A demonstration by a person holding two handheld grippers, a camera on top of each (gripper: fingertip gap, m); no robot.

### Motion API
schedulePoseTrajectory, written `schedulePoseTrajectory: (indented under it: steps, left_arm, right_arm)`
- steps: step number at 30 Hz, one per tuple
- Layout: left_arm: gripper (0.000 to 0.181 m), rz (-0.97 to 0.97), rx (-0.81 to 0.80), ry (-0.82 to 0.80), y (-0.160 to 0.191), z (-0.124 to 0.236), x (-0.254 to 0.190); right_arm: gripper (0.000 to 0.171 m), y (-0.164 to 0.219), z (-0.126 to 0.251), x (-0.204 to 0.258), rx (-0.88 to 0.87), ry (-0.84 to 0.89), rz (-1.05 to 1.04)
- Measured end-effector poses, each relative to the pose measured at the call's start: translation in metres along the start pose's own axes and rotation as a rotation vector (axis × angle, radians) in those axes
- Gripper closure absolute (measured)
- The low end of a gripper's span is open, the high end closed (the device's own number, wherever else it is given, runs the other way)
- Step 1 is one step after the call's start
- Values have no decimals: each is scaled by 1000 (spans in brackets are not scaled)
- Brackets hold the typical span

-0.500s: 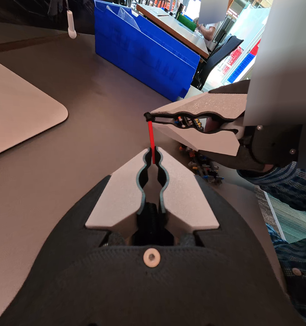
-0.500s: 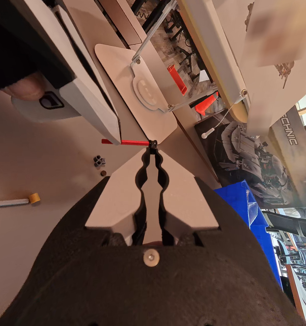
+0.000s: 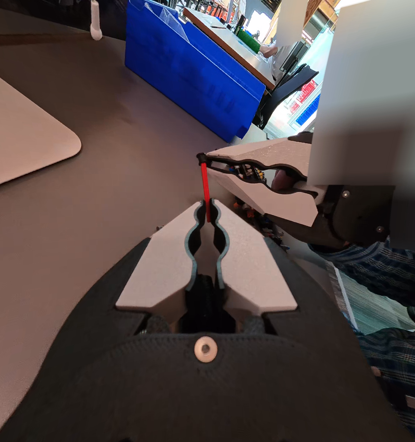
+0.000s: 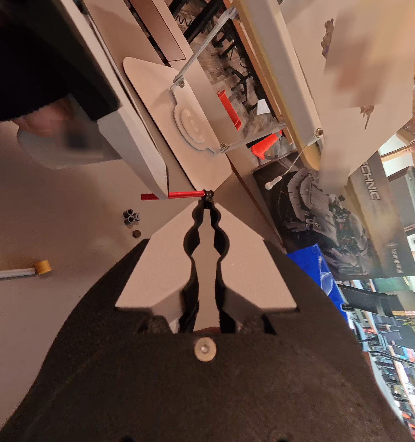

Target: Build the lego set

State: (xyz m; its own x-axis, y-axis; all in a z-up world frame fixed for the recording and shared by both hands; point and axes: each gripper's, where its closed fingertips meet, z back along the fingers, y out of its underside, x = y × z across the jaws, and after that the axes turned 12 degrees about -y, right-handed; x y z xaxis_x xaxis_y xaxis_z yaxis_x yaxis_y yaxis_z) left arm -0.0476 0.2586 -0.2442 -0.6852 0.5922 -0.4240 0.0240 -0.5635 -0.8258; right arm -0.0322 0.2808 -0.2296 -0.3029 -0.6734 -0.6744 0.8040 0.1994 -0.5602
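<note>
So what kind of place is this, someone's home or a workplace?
Most likely a workplace, a lab or shared workshop rather than a home. A blue storage bin stands on the grey table, a person sits at a long desk behind, and a lego set box lies nearby.

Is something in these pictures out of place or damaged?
Nothing stands out. The red axle looks straight, held between the left gripper and the black connector in the right gripper.
</note>
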Motion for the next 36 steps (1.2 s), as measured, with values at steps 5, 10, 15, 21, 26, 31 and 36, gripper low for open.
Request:
schedulePoseTrajectory:
  steps: [5, 10, 15, 21, 26, 31, 36]
  left_arm:
    - [179, 69, 9, 45, -1, 1, -3]
    - [179, 66, 32, 55, 0, 2, -3]
    - [179, 22, 53, 19, 3, 1, -3]
    - [179, 39, 52, 24, 2, 1, -5]
    - [179, -33, 46, -42, 3, -1, -3]
    - [179, -174, 30, -151, 2, -1, -1]
    - [179, -234, 15, -187, 0, -1, -3]
  right_arm:
    - [168, -5, 2, -1, -9, 48, 79]
    - [169, -5, 2, -1, 4, 63, 171]
    - [169, -4, 2, 0, 30, 60, 263]
    - [169, -2, 3, 0, 42, 61, 294]
    - [169, 0, 2, 2, 80, 30, 280]
    - [169, 3, 1, 3, 121, -14, 240]
    - [169, 0, 1, 2, 87, -68, 160]
